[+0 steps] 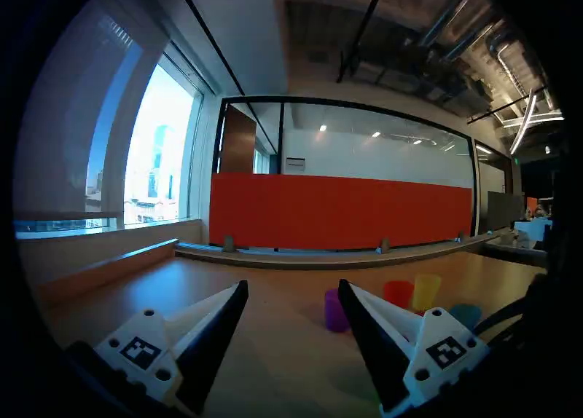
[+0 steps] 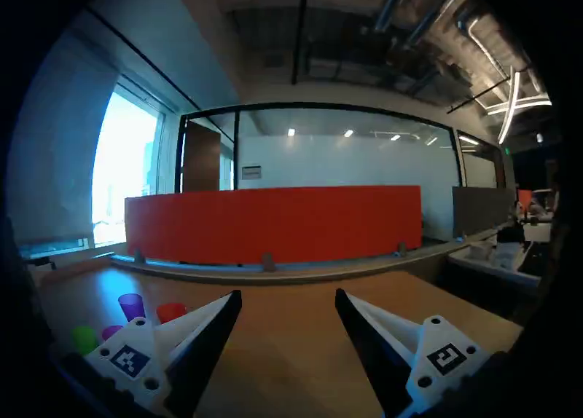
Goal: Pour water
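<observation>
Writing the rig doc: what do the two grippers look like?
Identical. The left gripper and right gripper each have two tapered, pointed fingers, white outside and black on the inner faces. Each finger base carries a square black-and-white fiducial tag with dark screws around it.

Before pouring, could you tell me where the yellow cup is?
In the left gripper view, the yellow cup stands right of centre, beside the red cup.

An office: glass-walled room (image 1: 364,141), orange desk divider (image 1: 342,210) (exposed ceiling pipes (image 1: 452,25) overhead).
</observation>
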Demonstrator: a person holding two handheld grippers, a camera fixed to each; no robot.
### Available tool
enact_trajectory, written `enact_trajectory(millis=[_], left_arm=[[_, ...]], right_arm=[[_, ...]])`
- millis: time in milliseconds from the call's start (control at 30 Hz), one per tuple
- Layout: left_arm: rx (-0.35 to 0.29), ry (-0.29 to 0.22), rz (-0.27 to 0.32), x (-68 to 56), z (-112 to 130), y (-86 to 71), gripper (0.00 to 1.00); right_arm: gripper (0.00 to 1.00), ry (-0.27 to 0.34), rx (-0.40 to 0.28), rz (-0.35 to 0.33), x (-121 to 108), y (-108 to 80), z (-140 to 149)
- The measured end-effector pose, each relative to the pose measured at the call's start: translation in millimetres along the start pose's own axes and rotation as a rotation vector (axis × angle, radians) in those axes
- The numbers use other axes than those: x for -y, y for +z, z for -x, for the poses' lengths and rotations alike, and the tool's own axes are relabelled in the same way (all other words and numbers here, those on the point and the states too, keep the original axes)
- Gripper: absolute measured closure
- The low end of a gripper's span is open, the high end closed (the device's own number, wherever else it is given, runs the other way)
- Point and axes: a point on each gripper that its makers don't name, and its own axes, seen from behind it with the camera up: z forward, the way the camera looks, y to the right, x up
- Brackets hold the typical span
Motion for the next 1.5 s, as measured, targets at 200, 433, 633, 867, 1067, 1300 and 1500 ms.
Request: enact_trajectory(millis=[200,433,633,867,1067,1300,1500], left_arm=[[-0.008,0.007,-0.004,-6.1,6.1,2.2,0.08],[-0.016,0.038,-0.013,-6.0,14.6,5.0,0.08],[-0.02,0.029,-0.018,1.8,20.6,9.7,0.08],[-0.008,0.03,-0.017,5.2,31.5,15.0,0.08],[0.007,0.034,-0.021,8.8,39.2,18.8,0.08],[0.018,0.022,-0.027,14.3,45.3,20.5,0.08],[0.038,0.05,-0.024,11.6,52.0,22.8,0.08]], right_arm=[[0.01,-0.003,-0.008,-0.011,7.4,2.2,-7.2],[0.01,0.003,-0.013,-0.014,6.4,-0.2,-11.7],[0.01,0.003,-0.012,0.003,0.3,-2.2,-11.4],[0.01,-0.003,-0.009,0.017,-4.8,-5.7,-9.8],[0.01,-0.013,-0.007,0.026,-5.9,-6.6,-10.2],[0.01,-0.013,-0.013,0.033,-8.3,-5.3,-12.5],[0.01,-0.012,-0.016,0.03,-6.7,-5.5,-12.1]])
